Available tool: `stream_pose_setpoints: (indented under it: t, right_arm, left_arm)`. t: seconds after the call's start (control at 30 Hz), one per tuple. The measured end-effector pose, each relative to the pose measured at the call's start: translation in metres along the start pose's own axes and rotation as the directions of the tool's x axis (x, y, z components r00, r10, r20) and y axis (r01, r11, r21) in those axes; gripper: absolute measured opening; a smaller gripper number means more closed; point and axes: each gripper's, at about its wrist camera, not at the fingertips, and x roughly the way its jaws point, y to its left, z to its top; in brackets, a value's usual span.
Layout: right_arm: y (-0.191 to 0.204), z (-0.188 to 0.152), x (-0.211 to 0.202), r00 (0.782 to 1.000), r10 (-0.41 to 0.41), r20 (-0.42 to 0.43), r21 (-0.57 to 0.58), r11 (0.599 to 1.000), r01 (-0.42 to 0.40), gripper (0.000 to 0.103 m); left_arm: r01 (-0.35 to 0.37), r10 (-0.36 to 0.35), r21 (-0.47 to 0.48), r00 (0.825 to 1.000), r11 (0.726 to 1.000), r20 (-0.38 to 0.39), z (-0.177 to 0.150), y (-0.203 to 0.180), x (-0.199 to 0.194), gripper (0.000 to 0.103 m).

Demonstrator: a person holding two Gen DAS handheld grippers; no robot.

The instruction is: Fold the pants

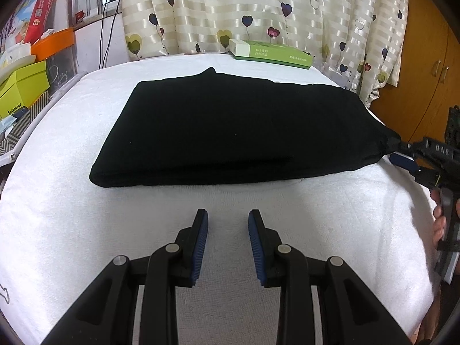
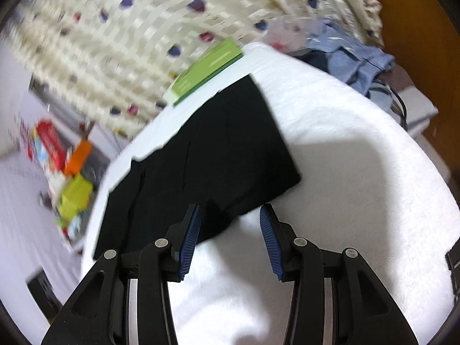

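Note:
Black pants [image 1: 230,132] lie folded in a flat rectangle on the white towel-covered table [image 1: 86,215]. My left gripper [image 1: 228,215] hovers open over bare towel just in front of the pants' near edge, with nothing between its fingers. My right gripper [image 1: 398,151] comes in from the right at the pants' near right corner. In the blurred right wrist view the right gripper [image 2: 230,212] is open, and that corner of the pants [image 2: 218,155] reaches in between its blue pads [image 2: 189,238].
A green box [image 1: 270,53] sits at the table's far edge against a heart-print curtain [image 1: 230,5]. Boxes and clutter [image 1: 26,83] crowd the left side. Blue clothes [image 2: 353,60] are heaped past the far right corner. A hand [image 1: 440,224] holds the right gripper's handle.

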Motion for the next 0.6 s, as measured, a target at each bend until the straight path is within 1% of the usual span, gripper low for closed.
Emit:
stream_pose_setpoints:
  t: [0.07, 0.17, 0.23, 0.43, 0.57, 0.6]
  right_arm:
    - [-0.009, 0.002, -0.005, 0.999, -0.018, 0.035, 0.060, 0.998, 0.016, 0.044]
    - [-0.021, 0.005, -0.005, 0.998, 0.033, 0.054, 0.162, 0.986, -0.042, 0.044]
    - [-0.022, 0.009, -0.002, 0.998, 0.040, 0.054, 0.187, 0.981, -0.049, 0.044]
    - [-0.018, 0.020, 0.006, 0.996, 0.001, 0.088, 0.163, 0.986, -0.016, 0.044]
    - [-0.010, 0.015, 0.007, 0.992, -0.061, 0.109, 0.136, 0.990, 0.046, 0.045]
    - [-0.005, 0.016, 0.009, 0.991, -0.080, 0.109, 0.121, 0.990, 0.067, 0.046]
  left_arm:
    - [0.003, -0.003, -0.003, 1.000, 1.000, 0.000, 0.000, 0.001, 0.000, 0.031]
    - [0.008, -0.008, -0.007, 1.000, 1.000, 0.000, 0.000, 0.002, 0.001, 0.031]
    - [0.006, -0.006, -0.005, 1.000, 1.000, 0.000, 0.000, 0.003, 0.001, 0.031]
    - [0.013, -0.013, -0.011, 1.000, 1.000, 0.000, 0.000, 0.003, 0.001, 0.032]
    - [0.027, -0.027, -0.022, 1.000, 0.999, 0.002, -0.001, 0.006, 0.000, 0.032]
    - [0.029, -0.029, -0.023, 1.000, 0.999, 0.002, 0.000, 0.006, 0.000, 0.032]
